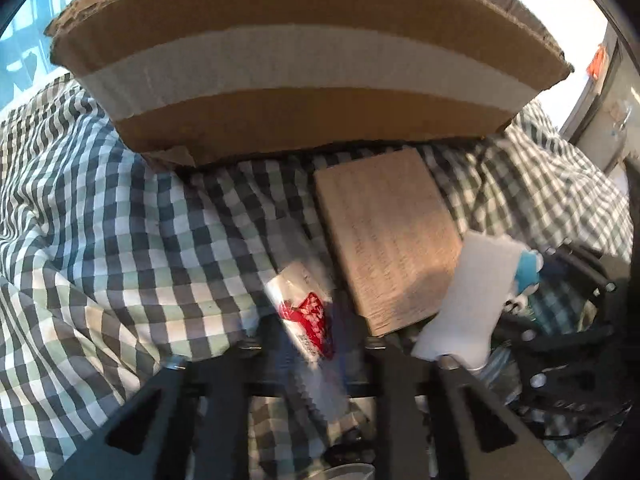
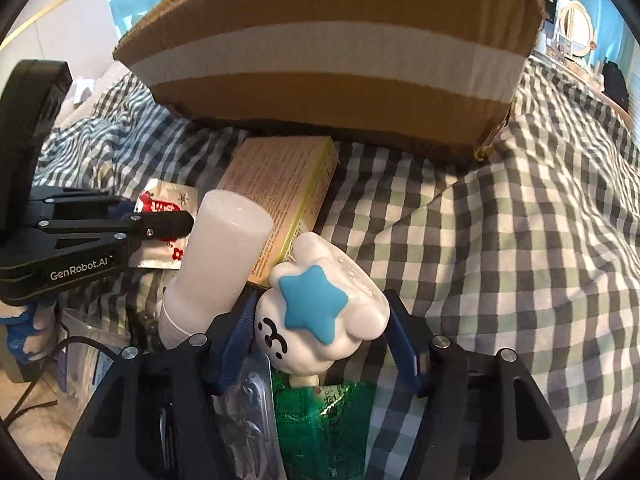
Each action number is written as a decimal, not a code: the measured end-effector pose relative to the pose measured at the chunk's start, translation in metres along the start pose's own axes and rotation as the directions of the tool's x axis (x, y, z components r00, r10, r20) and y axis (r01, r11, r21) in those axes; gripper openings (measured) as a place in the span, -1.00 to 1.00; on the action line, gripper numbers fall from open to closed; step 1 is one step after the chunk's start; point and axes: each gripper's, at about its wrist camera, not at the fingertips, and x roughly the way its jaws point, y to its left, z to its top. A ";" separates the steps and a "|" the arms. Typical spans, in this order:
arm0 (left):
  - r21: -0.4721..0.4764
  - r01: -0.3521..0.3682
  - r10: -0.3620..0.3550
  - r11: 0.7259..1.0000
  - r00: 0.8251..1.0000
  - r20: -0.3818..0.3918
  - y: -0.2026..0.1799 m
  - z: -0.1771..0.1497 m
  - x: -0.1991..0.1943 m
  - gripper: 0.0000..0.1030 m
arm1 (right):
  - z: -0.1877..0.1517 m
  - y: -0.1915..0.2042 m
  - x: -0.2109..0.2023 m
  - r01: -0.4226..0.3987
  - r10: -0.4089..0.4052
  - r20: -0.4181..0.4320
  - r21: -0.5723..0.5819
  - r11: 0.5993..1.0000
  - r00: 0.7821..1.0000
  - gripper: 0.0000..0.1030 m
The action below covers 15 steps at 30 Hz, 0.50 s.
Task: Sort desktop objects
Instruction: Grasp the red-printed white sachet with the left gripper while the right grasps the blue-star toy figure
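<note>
My left gripper [image 1: 310, 344] is shut on a silver and red sachet [image 1: 306, 312], held just above the checked cloth; the right wrist view shows it too [image 2: 168, 228]. My right gripper [image 2: 320, 332] is shut on a white cloud-shaped toy [image 2: 320, 320] with a blue star. A white plastic bottle [image 2: 220, 264] leans beside the toy, also seen in the left wrist view [image 1: 468, 292]. A tan carton [image 1: 388, 236] lies flat ahead. A big cardboard box [image 1: 304, 80] stands behind it.
The green and white checked cloth [image 2: 500, 240] is rumpled over the surface. A green packet [image 2: 324, 420] and a clear blister pack [image 2: 244, 412] lie under my right gripper. A clear container [image 2: 84, 360] stands low at the left.
</note>
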 end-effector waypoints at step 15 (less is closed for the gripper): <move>0.008 0.012 -0.012 1.000 0.996 0.088 -0.003 0.015 -0.020 -0.89 | 0.011 0.001 -0.040 0.048 -0.048 0.129 -0.003 0.999 0.991 0.18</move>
